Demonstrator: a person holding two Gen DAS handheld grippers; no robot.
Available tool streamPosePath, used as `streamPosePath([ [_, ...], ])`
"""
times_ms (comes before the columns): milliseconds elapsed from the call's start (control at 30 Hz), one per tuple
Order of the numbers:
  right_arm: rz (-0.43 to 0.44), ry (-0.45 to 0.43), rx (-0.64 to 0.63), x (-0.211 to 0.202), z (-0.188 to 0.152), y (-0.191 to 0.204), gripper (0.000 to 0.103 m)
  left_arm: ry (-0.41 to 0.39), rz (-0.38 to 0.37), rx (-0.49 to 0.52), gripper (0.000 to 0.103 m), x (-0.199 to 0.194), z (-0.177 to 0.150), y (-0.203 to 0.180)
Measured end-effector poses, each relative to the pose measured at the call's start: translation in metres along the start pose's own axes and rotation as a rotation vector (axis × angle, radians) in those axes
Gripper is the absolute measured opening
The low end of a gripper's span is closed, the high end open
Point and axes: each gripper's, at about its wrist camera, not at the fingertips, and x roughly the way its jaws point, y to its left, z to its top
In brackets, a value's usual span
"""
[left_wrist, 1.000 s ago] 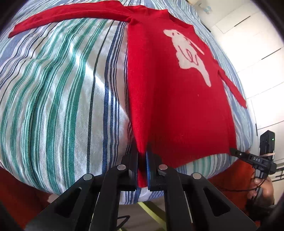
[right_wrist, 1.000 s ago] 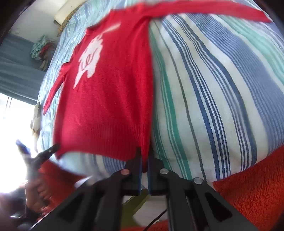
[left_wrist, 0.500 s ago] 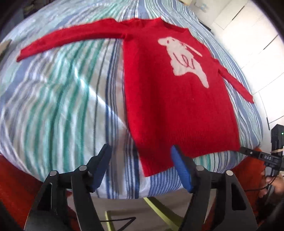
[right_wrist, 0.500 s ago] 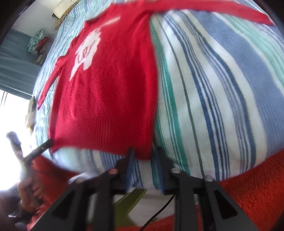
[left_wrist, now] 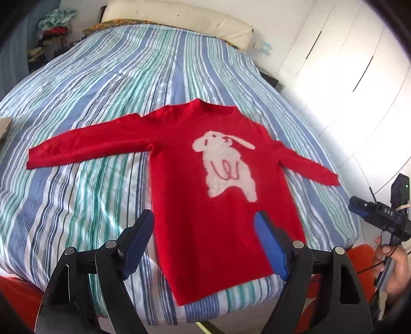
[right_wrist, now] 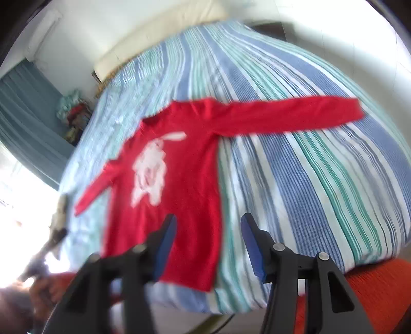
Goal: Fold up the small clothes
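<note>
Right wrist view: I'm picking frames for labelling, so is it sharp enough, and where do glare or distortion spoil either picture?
Right wrist view: motion-blurred throughout, the red sweater and its white rabbit motif smeared, window glare washing out the lower left. Left wrist view: sharp, the sweater crisp, the white wardrobe overexposed. Both: fisheye bulges the striped bedspread.

striped bedspread (left_wrist: pixel 102 108), cream pillow (left_wrist: pixel 177 18), white wardrobe (left_wrist: pixel 359 64)
</note>
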Motion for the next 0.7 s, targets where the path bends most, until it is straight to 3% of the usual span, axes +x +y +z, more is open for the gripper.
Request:
streamPosePath([
  [300, 0.112, -0.087, 0.0, -0.038, 0.008, 0.03, 0.054, 0.005, -0.031, 0.0, 0.086, -0.006, -0.014, -0.015],
  [367, 0.091, -0.117, -0.007, -0.051, 0.008, 0.029, 0.06, 0.005, -0.009, -0.014, 0.086, -0.004, -0.015, -0.01],
  [533, -0.014, -0.177, -0.06, -0.062, 0.021, 0.024, 0.061, -0.028, 0.004, -0.044, 0.086, -0.004, -0.01, 0.003],
  [700, -0.052, -0.198, 0.024, -0.053, 0.038, -0.009, 0.061, -0.004, -0.001, -0.032, 0.086, 0.018, -0.005, -0.003],
])
